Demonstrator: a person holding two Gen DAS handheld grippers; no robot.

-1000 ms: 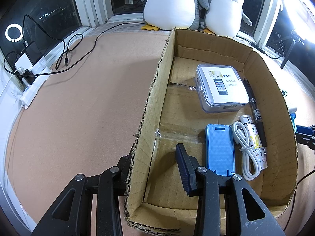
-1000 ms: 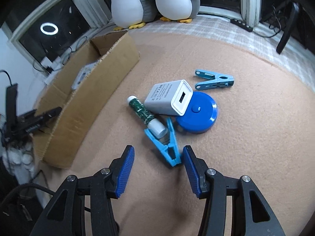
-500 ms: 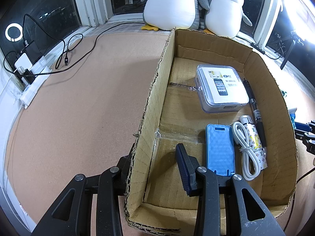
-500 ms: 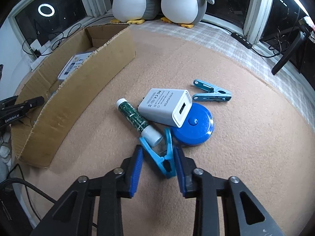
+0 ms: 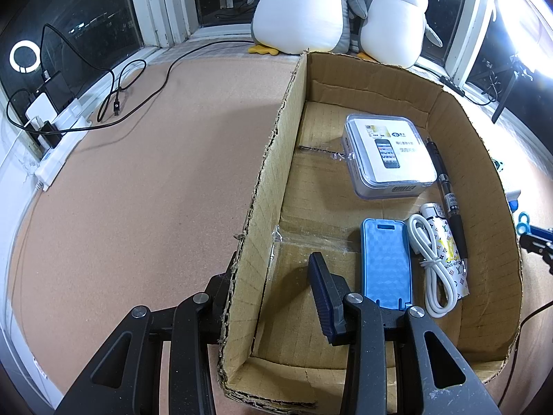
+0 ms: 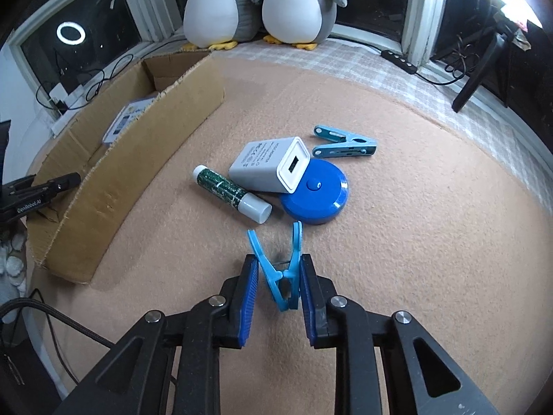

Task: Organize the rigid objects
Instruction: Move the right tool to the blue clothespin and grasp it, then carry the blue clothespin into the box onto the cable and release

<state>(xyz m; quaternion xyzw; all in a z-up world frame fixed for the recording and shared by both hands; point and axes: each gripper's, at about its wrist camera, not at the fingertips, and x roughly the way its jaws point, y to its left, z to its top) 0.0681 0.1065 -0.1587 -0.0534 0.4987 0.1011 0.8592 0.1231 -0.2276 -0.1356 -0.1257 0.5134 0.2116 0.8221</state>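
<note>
left claw (image 5: 273, 297) clamped shut, right claw (image 6: 279, 288) closing, angled down

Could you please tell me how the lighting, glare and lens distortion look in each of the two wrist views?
Left wrist view: blown-out glare at the upper right corner, a ring light reflected in the dark window, and the cardboard box walls bowed by the fisheye. Right wrist view: sharp and evenly lit, with soft shadows under the blue clothespin between the closing jaws, dark vignetted corners, and the same ring reflected at upper left.

A tan felt-covered table (image 6: 397, 242) carries a cardboard box (image 6: 138, 169), a green tube (image 6: 230, 193), a white charger (image 6: 269, 167) leaning on a blue round case (image 6: 321, 200), and two blue clothespins (image 6: 345, 143).
</note>
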